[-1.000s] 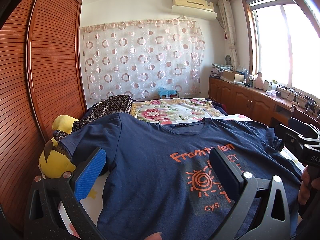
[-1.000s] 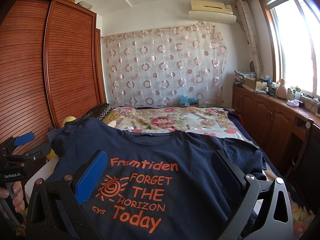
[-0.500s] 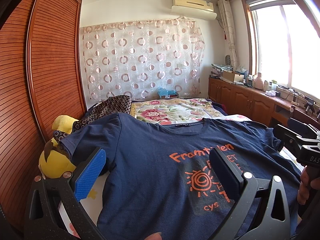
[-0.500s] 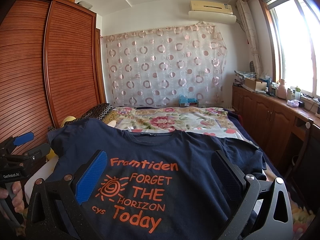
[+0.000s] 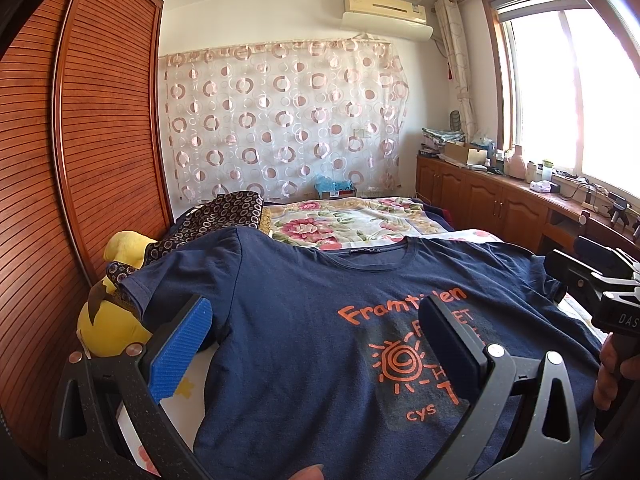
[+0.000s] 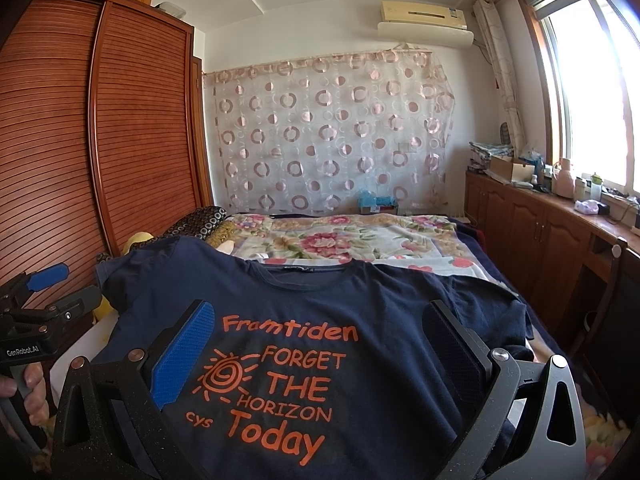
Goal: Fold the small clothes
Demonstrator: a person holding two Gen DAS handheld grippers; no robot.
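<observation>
One navy T-shirt [image 6: 320,320] lies flat on the bed [image 6: 360,240]; two hand-held grippers, left [image 5: 316,344] and right [image 6: 320,352], hover over it, jaws spread wide, both empty.

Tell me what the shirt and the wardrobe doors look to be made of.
T-shirt: soft matte navy knit, probably cotton; it drapes and creases, with flat orange printed lettering. Wardrobe doors: reddish-brown wood or wood veneer, semi-gloss, with fine horizontal slats and smooth curved frames.
</observation>
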